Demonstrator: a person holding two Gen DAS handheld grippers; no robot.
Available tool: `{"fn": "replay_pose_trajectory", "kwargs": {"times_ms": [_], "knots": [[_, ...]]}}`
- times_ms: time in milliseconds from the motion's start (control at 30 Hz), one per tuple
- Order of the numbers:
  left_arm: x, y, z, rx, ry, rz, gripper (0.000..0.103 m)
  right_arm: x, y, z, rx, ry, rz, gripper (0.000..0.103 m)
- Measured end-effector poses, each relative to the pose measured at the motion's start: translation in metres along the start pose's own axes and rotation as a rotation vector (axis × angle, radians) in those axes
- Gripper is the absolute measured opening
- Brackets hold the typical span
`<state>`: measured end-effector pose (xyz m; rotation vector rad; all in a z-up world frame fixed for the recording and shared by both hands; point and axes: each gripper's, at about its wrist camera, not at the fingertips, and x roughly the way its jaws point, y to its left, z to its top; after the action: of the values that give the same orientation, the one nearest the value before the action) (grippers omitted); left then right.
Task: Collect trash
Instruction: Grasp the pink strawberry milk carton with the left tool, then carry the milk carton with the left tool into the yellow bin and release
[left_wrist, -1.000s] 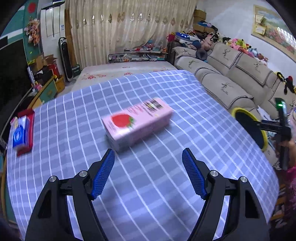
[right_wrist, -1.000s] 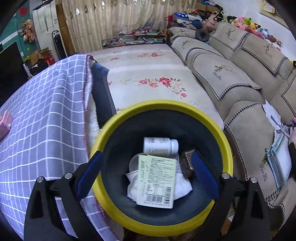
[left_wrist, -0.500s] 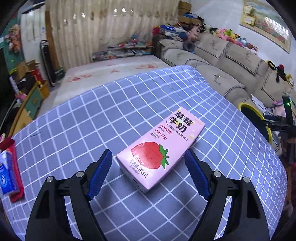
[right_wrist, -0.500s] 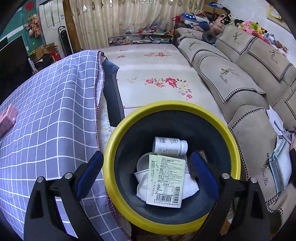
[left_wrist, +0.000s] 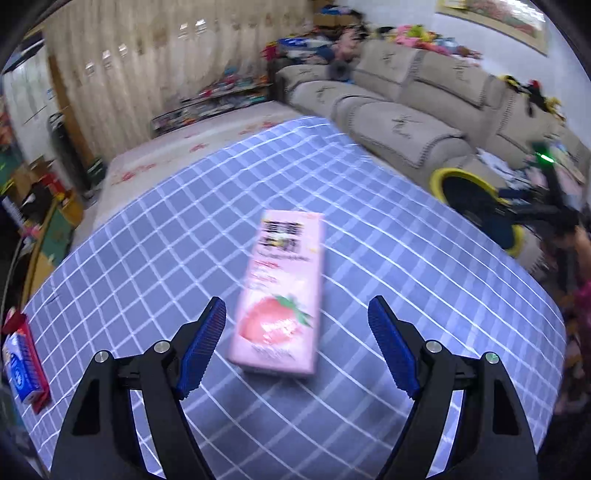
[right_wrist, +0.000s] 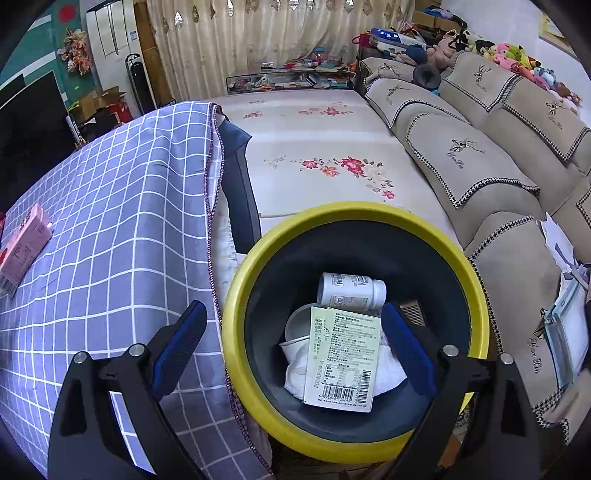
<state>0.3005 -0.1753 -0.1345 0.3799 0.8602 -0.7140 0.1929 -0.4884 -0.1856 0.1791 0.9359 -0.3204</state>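
At centre of left-wrist frame, pink milk carton (left_wrist: 282, 302) lies flat on checked cloth (left_wrist: 369, 229), lengthwise between wide-set, empty left gripper (left_wrist: 297, 345), room each side; right gripper (right_wrist: 291, 349), also wide w/ nothing held, hangs over yellow-rimmed bin (right_wrist: 236, 291) off cloth edge, lower frame.

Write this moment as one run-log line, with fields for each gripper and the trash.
left gripper: open, around pink strawberry milk carton, not touching | right gripper: open, empty, above yellow-rimmed bin | carton: flat on checked tablecloth
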Motion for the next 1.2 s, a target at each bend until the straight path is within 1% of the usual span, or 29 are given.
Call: {"fn": "replay_pose_trajectory", "kwargs": {"times_ms": [100, 200, 367, 433, 567, 667, 767, 933, 967, 1000, 1033, 1067, 1133, 1200], "knots": [[0.014, 0.009, 0.01, -0.049, 0.027, 0.032, 0.079, -0.005, -0.003, -0.003, 0.001, -0.005, 0.003, 0.091], [0.027, 0.013, 0.013, -0.049, 0.052, 0.046, 0.078, -0.006, -0.007, -0.005, 0.0, -0.001, -0.001, 0.091], [0.048, 0.006, 0.012, -0.026, 0.099, 0.048, 0.07, -0.009, -0.015, -0.006, 0.013, -0.004, -0.004, 0.091], [0.054, 0.003, 0.013, -0.033, 0.113, 0.037, 0.058, -0.01, -0.017, -0.007, 0.017, -0.005, -0.001, 0.091], [0.061, -0.005, 0.018, -0.029, 0.122, 0.047, 0.052, -0.011, -0.019, -0.008, 0.018, -0.009, 0.009, 0.09], [0.059, -0.019, 0.023, -0.009, 0.115, 0.055, 0.05, -0.014, -0.024, -0.01, 0.026, -0.016, 0.016, 0.091], [0.056, -0.043, 0.033, 0.023, 0.1, 0.035, 0.05, -0.022, -0.034, -0.013, 0.039, -0.033, 0.016, 0.091], [0.057, -0.111, 0.061, 0.104, 0.068, -0.061, 0.05, -0.043, -0.065, -0.023, 0.082, -0.064, -0.013, 0.091], [0.06, -0.135, 0.071, 0.138, 0.063, -0.093, 0.05, -0.046, -0.071, -0.025, 0.089, -0.069, -0.023, 0.091], [0.061, -0.148, 0.076, 0.156, 0.061, -0.113, 0.05, -0.052, -0.079, -0.029, 0.1, -0.074, -0.038, 0.091], [0.066, -0.17, 0.084, 0.185, 0.059, -0.151, 0.05, -0.056, -0.085, -0.031, 0.107, -0.077, -0.046, 0.091], [0.069, -0.183, 0.089, 0.2, 0.059, -0.17, 0.05, -0.061, -0.094, -0.034, 0.117, -0.08, -0.059, 0.091], [0.081, -0.222, 0.101, 0.247, 0.063, -0.215, 0.05, -0.071, -0.107, -0.038, 0.133, -0.086, -0.082, 0.091], [0.091, -0.251, 0.109, 0.27, 0.074, -0.241, 0.05, -0.078, -0.119, -0.043, 0.148, -0.093, -0.102, 0.091]]}}
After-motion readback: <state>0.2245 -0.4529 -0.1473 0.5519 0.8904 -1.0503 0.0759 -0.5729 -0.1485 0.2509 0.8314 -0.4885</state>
